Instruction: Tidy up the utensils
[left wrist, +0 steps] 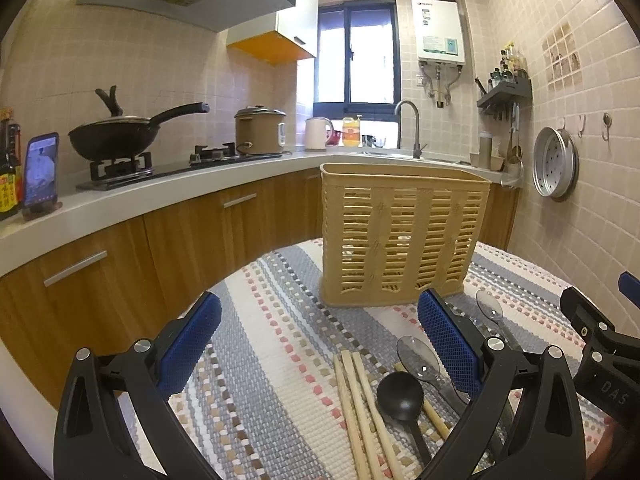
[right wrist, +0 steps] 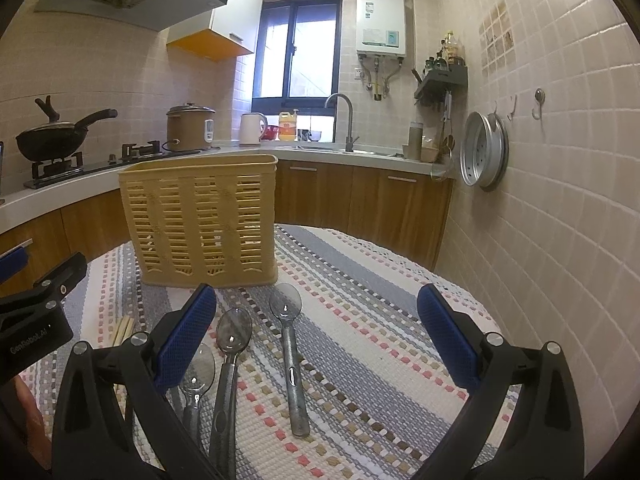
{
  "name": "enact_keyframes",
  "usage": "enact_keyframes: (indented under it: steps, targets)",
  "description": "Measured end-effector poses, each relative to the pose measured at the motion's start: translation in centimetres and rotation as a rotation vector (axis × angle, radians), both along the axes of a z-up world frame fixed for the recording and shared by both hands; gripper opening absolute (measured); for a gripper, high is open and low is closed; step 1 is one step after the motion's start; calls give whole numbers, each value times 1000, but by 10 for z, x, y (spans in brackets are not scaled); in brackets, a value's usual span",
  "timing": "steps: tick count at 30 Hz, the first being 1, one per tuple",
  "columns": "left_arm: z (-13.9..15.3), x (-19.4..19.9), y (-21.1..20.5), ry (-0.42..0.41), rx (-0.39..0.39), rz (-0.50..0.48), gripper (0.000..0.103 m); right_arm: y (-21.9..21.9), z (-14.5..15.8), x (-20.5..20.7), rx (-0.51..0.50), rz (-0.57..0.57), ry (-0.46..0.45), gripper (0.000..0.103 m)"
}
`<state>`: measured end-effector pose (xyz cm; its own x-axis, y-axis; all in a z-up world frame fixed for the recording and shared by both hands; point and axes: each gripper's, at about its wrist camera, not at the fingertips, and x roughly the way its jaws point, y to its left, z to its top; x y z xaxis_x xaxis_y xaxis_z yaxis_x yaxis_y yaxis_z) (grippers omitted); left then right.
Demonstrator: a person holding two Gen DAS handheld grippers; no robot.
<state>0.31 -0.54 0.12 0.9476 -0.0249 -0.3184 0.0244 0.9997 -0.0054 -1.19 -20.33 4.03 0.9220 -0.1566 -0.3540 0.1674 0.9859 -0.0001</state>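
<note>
A tan slotted utensil basket (left wrist: 402,236) stands upright on the striped woven mat (left wrist: 272,320); it also shows in the right wrist view (right wrist: 204,220). My left gripper (left wrist: 320,348) is open and empty above wooden chopsticks (left wrist: 360,412), a black spoon (left wrist: 400,396) and a clear spoon (left wrist: 418,358). My right gripper (right wrist: 316,336) is open and empty above three clear spoons (right wrist: 286,344) lying in front of the basket. The left gripper's body shows at the left edge of the right wrist view (right wrist: 36,320).
A counter (left wrist: 160,188) with a wok (left wrist: 108,136), rice cooker (left wrist: 260,130), kettle (left wrist: 318,133) and sink tap (left wrist: 412,128) runs behind the table. A tiled wall (right wrist: 560,200) with a hanging steamer tray (right wrist: 482,156) is to the right.
</note>
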Motion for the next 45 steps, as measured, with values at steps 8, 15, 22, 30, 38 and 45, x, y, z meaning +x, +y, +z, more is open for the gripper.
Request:
enact_keyframes:
  steps: [8,15,22,30,38,45]
  targets:
    - [0,-2,-1,-8,7,8,96,-1,-1,1,8,-2,2,96]
    - [1,-3,-1,-13,5,11,96,-3,-1,1,10,-4,4,96]
    - [1,-3,-1,-13,6,10,96,-3,-1,0,9,-4,7,96]
    - [1,-3,-1,-13,7,9,96,-3,-1,0,4,-9,9,96]
    - [-2,7,8,80,-64,-124,95,2,-3,6,-3,18,50,96]
    - [-26,45,51,431,-314,-302,80,-3,-15,26,49,94,245,72]
